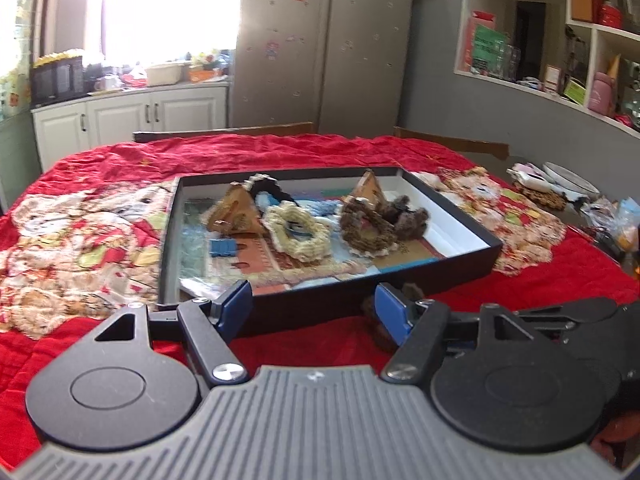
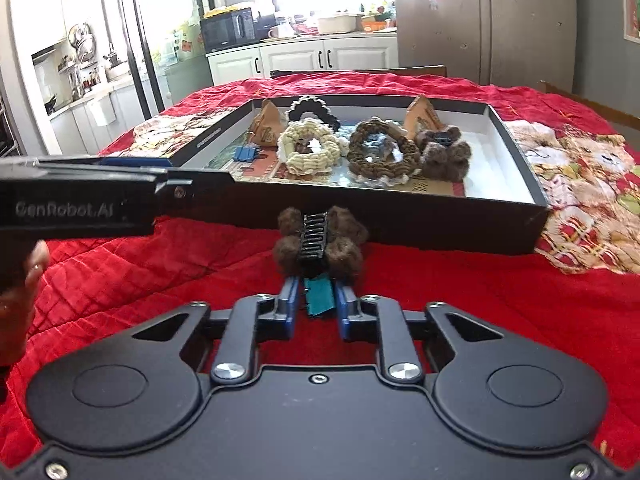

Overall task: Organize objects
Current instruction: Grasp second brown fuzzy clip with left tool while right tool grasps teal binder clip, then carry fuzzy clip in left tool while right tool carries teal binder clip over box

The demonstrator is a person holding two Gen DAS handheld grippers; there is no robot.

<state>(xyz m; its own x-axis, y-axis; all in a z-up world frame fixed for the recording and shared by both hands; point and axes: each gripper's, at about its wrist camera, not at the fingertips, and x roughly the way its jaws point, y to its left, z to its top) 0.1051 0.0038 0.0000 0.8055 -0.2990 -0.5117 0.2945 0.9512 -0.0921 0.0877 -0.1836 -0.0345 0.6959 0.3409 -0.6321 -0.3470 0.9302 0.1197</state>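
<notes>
In the right wrist view my right gripper (image 2: 316, 300) sat at lower centre of the frame, jaws clenched on the near end of a fuzzy brown hair claw clip (image 2: 320, 240); a teal part of the clip (image 2: 319, 298) showed between the blue pads (image 2: 290, 300). The clip lay on the red quilted cloth (image 2: 440, 300), just in front of the near wall of the black tray (image 2: 440, 224), outside it. The left gripper (image 1: 316, 308) hung at lower centre of its own view, released and wide, nothing between its fingers, close to the tray's near wall (image 1: 320, 304). Inside the tray I noted a cream knitted scrunchie (image 2: 308, 148), a brown knitted scrunchie (image 2: 380, 152), a black scalloped scrunchie (image 2: 314, 112), a second fuzzy brown clip (image 2: 442, 152), a blue binder clip (image 2: 245, 154) and two tan triangular packets (image 2: 268, 124). Risks, as I judged them: the grip was on one end only, so the pom-pom end could sag or swing on lift and slip out. The tray wall stood directly ahead of the clip; a low carry could catch the wall and shove the tray across the loose cloth. Squeezing the lever end might also spring the claw open, so that its teeth snagged the quilt. The left gripper's body crossed the left of the right wrist view near the tray corner (image 2: 224, 178), so a sideways swing could knock the two rigs together. Free floor in the tray looked scarce on the right side.
</notes>
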